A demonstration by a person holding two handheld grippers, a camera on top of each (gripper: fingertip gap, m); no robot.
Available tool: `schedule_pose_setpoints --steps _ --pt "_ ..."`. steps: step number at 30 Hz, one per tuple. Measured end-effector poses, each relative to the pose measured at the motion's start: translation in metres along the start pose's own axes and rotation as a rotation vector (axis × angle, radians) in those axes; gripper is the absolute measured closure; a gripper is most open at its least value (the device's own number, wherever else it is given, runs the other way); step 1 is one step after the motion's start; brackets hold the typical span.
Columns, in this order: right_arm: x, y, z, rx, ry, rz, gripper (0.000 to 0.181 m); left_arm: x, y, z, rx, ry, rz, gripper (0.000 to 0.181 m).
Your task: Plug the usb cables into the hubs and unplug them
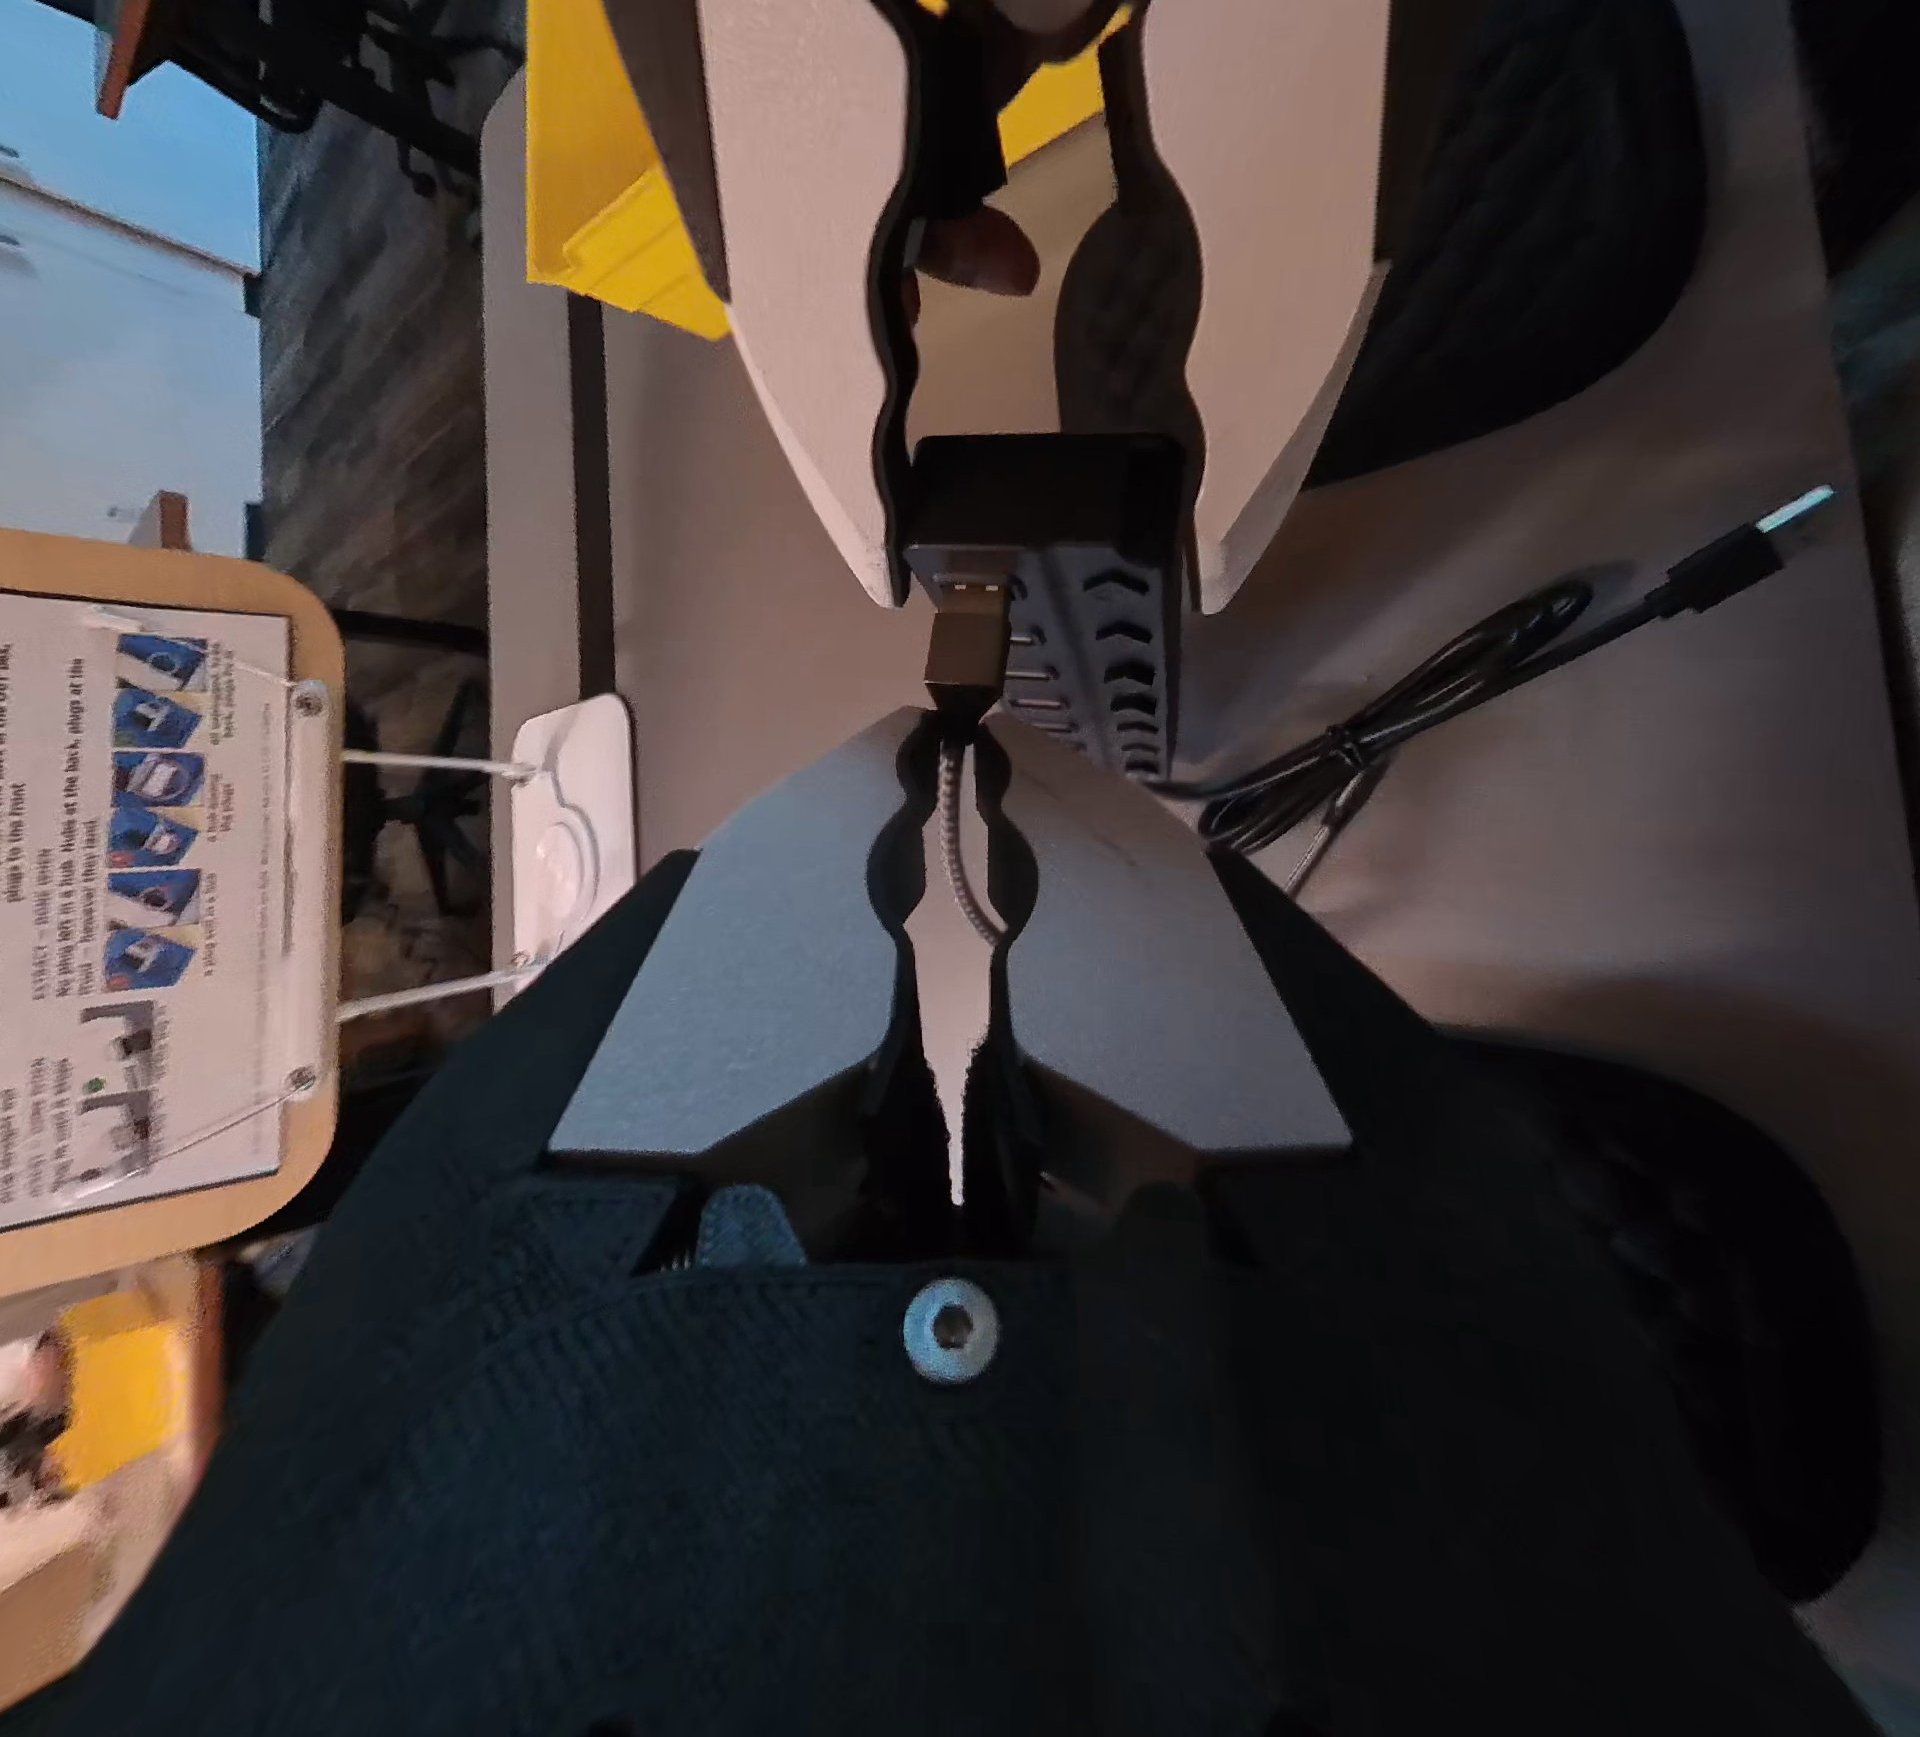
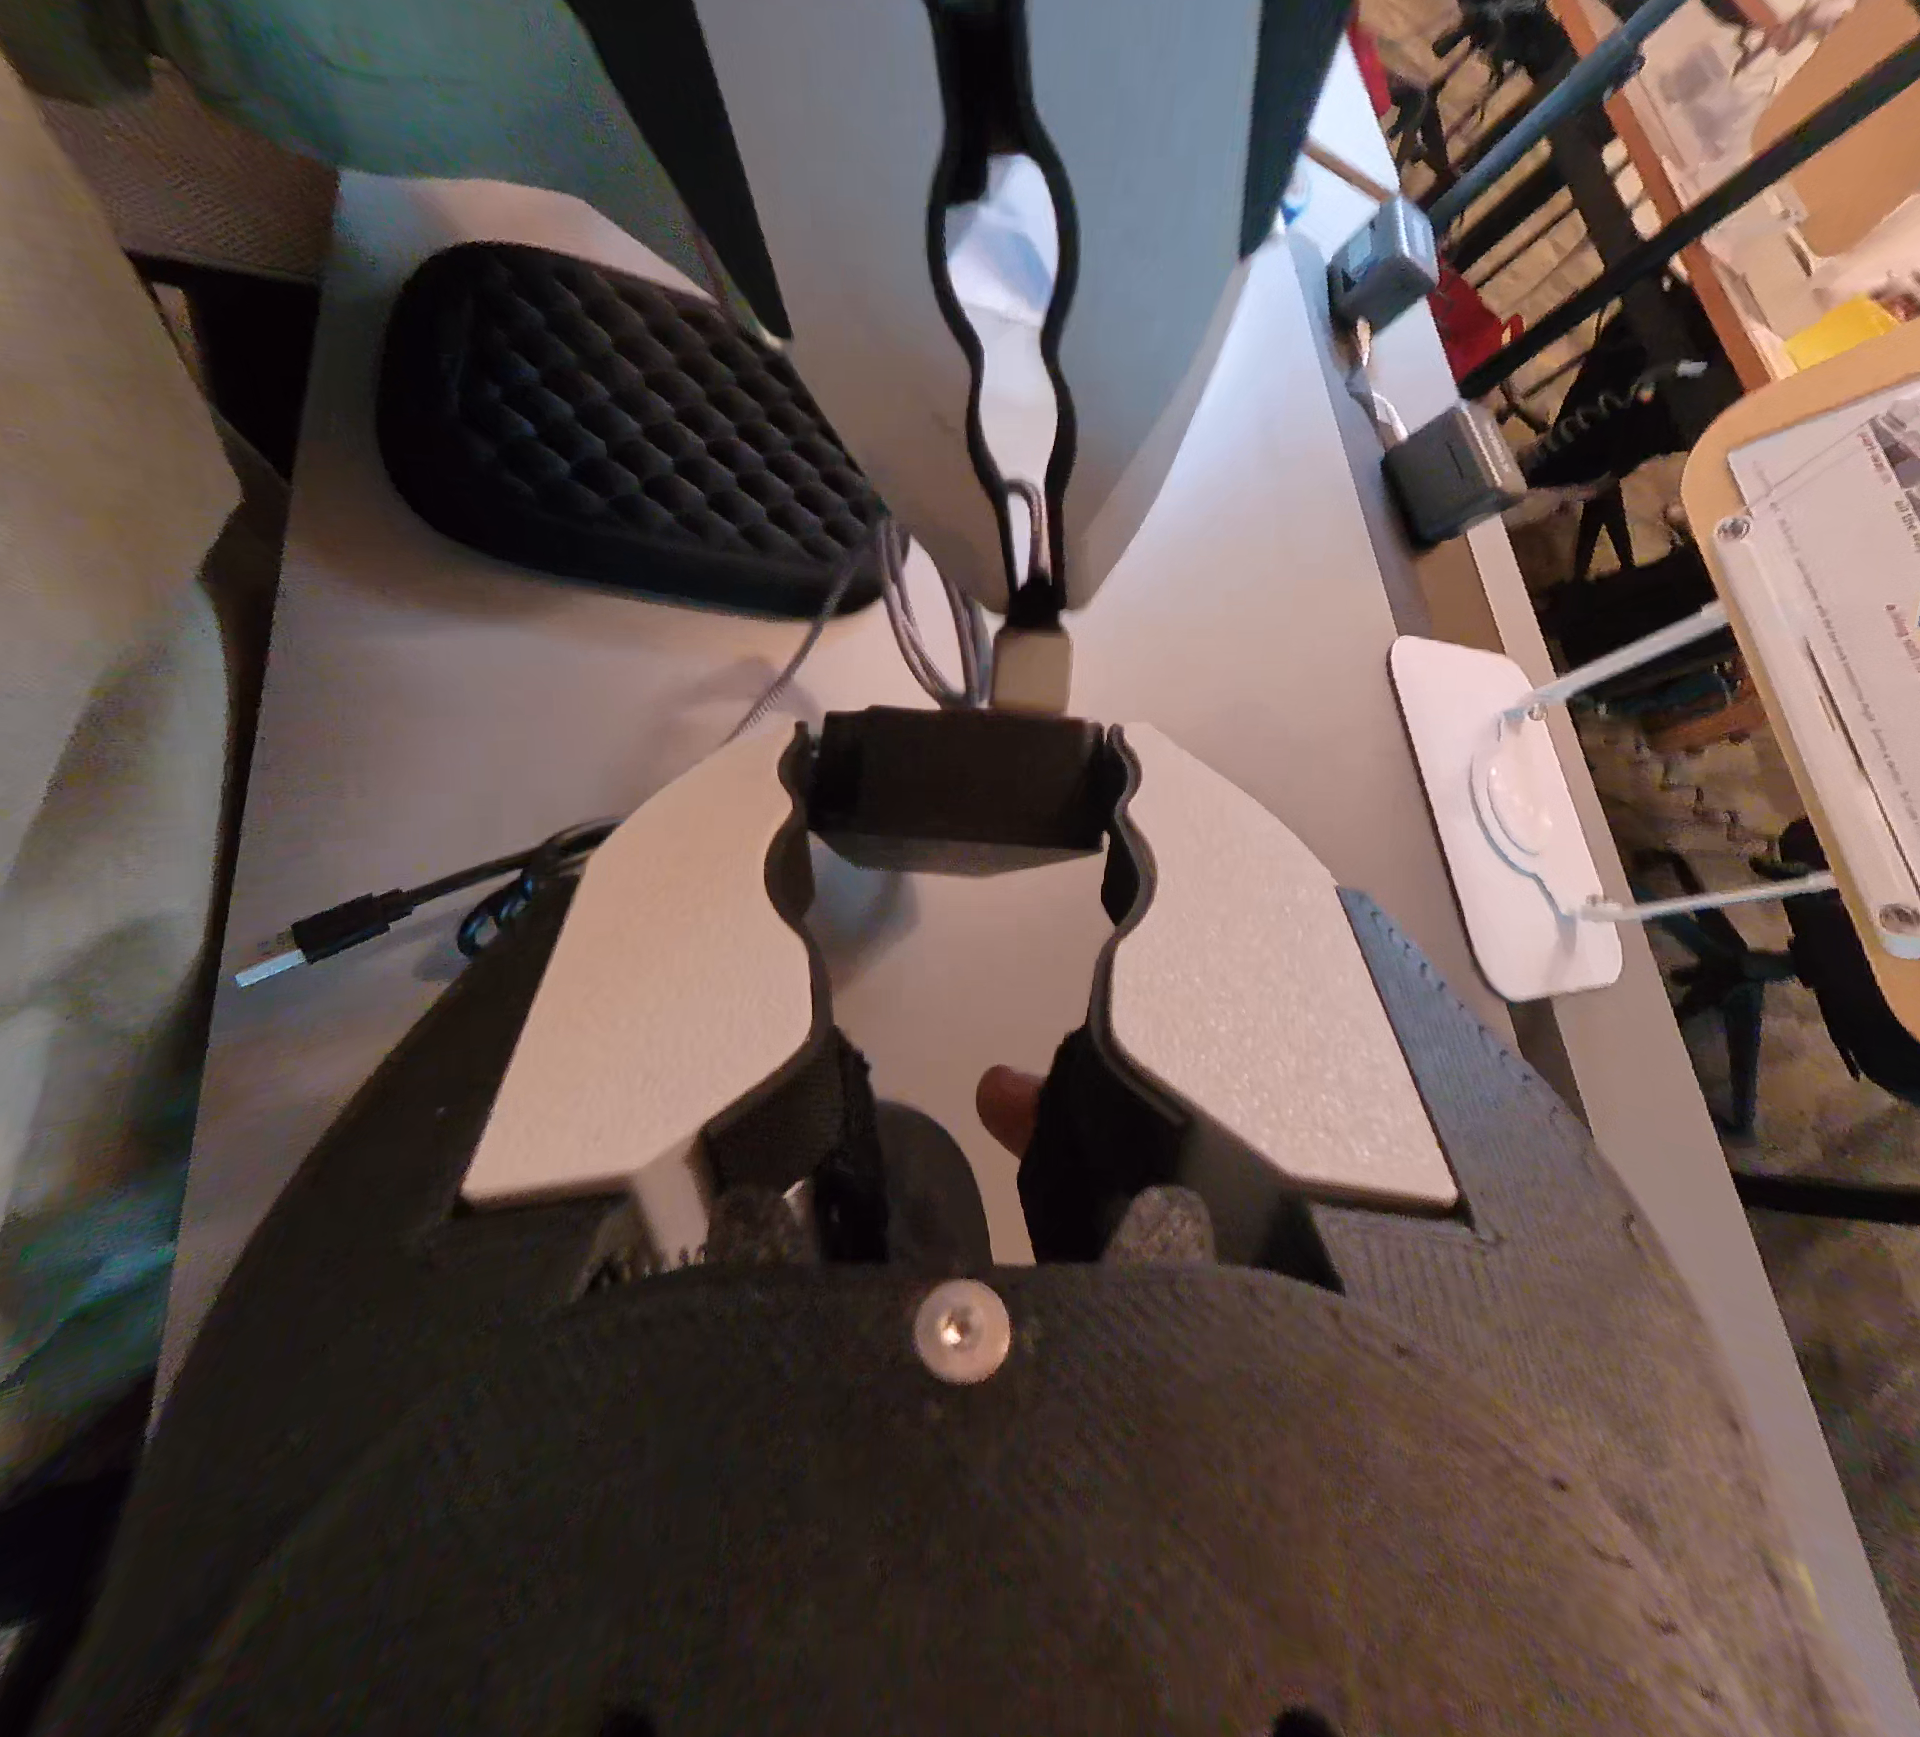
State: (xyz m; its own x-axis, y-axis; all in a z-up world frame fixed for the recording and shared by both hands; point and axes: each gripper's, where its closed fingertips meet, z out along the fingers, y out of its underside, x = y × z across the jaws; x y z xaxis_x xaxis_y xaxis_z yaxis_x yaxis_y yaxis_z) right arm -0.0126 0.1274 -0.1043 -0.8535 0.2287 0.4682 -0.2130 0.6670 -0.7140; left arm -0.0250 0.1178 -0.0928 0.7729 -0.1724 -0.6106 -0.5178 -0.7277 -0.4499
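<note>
My right gripper (image 2: 956, 737) is shut on a black USB hub (image 2: 956, 794), gripping its two sides above the table. My left gripper (image 1: 951, 726) faces it and is shut on a grey braided cable (image 1: 961, 846), just behind its USB plug (image 1: 966, 664). The plug's tip sits at a port at the end of the hub (image 1: 1044, 492); how deep it is in cannot be told. The right wrist view shows the plug (image 2: 1029, 674) against the hub's far face, with the left gripper (image 2: 1034, 607) above it. The right gripper (image 1: 1044, 586) comes in from the top of the left wrist view.
A loose black USB cable (image 1: 1714, 565) (image 2: 312, 944) lies on the grey table (image 2: 1195, 648). A black quilted case (image 2: 623, 430), a yellow bin (image 1: 613, 160), an instruction board (image 1: 156, 877) on a white base (image 2: 1496, 814) and two small grey devices (image 2: 1455, 472) stand nearby. My left and right fingertips are right by each other.
</note>
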Motion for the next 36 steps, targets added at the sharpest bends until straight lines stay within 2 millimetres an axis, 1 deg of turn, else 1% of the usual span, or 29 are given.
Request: schedule_pose_setpoints --steps 1,4,10,14,16,17,18,20,23,25,28,30,32,36 --pt "-0.001 -0.001 0.000 0.011 0.001 -0.007 0.128 0.001 -0.004 0.000 0.048 0.028 -0.019 0.175" --pt "-0.001 0.002 -0.001 0.023 0.000 -0.006 0.128 0.003 -0.007 0.003 0.116 0.065 -0.043 0.175" --pt "-0.003 0.008 -0.004 0.033 0.003 -0.003 0.128 0.006 -0.016 0.008 0.223 0.103 -0.074 0.174" --pt "-0.003 0.010 -0.006 0.034 0.015 0.009 0.127 0.006 -0.018 0.010 0.251 0.094 -0.105 0.173" --pt "-0.004 0.011 -0.010 0.050 0.019 0.008 0.127 0.007 -0.022 0.010 0.310 0.096 -0.154 0.171" --pt "-0.005 0.011 -0.011 0.056 0.022 0.001 0.127 0.011 -0.026 0.009 0.371 0.120 -0.176 0.161" --pt "-0.006 0.013 -0.013 0.057 0.024 -0.011 0.127 0.015 -0.026 0.009 0.416 0.145 -0.197 0.145" --pt "-0.008 0.018 -0.017 0.064 0.026 -0.027 0.127 0.018 -0.013 0.018 0.433 0.157 -0.223 0.124" --pt "-0.010 0.023 -0.021 0.086 0.017 -0.045 0.127 0.025 0.000 0.036 0.469 0.164 -0.230 0.108" --pt "-0.012 0.024 -0.022 0.094 0.011 -0.070 0.127 0.027 0.006 0.050 0.438 0.127 -0.165 0.102" --pt "-0.015 0.019 -0.020 0.105 0.001 -0.114 0.127 0.040 0.006 0.065 0.411 0.144 -0.070 0.105" --pt "-0.017 0.014 -0.018 0.113 -0.008 -0.146 0.127 0.041 0.007 0.074 0.377 0.113 -0.019 0.116" --pt "-0.018 0.011 -0.015 0.112 -0.017 -0.160 0.128 0.044 0.008 0.078 0.359 0.101 0.027 0.129" --pt "-0.016 0.013 -0.015 0.124 -0.026 -0.120 0.127 0.045 0.010 0.077 0.358 0.119 -0.030 0.130"
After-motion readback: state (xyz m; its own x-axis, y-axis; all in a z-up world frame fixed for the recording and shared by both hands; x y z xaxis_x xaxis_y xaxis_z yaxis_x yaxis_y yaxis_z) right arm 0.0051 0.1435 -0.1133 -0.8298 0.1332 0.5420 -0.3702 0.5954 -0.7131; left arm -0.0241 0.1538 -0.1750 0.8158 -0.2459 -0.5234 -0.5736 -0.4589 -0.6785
